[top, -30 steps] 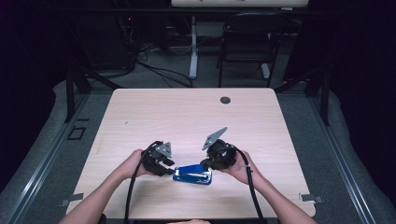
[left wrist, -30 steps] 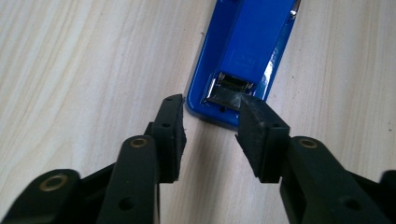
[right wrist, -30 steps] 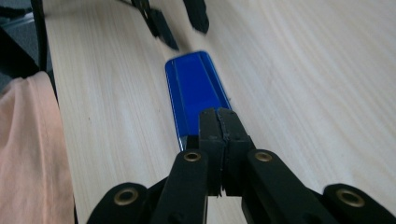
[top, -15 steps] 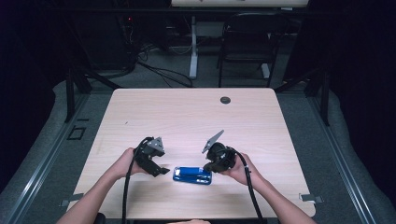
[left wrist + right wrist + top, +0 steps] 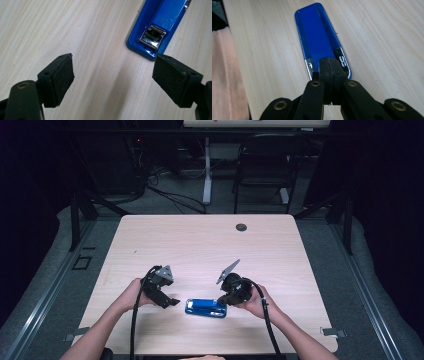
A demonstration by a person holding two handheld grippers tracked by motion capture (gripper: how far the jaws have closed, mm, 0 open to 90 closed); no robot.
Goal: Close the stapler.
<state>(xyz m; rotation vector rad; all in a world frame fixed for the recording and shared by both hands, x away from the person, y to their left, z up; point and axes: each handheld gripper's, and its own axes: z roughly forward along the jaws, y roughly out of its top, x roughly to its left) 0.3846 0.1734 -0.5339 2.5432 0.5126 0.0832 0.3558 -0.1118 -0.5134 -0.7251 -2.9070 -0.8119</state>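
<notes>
A blue stapler (image 5: 205, 308) lies flat on the tabletop (image 5: 200, 245) near its front edge, at about 6 o'clock from the tabletop's middle, with its long side running across the high view. The left gripper (image 5: 170, 302) sits at the stapler's 9 o'clock, just beside its left end and clear of it. Its jaws have just been opening and now stand wide apart with only bare wood between them. In the left gripper view (image 5: 113, 80) the stapler (image 5: 160, 25) lies at 1 o'clock, its end with the metal clip close to the right-hand jaw but not touching it.

The right gripper (image 5: 223, 301) is at the stapler's 3 o'clock, over its right end. Its jaws are pressed fully together with nothing between them. In the right gripper view (image 5: 329, 66) their joined tips sit over the near end of the stapler (image 5: 318, 35), between two shiny metal tabs; whether they press on it cannot be told. The stapler runs away from them toward 12 o'clock.

A small dark round cap (image 5: 241, 227) sits in the tabletop at 1 o'clock from its middle, well apart from both hands.
</notes>
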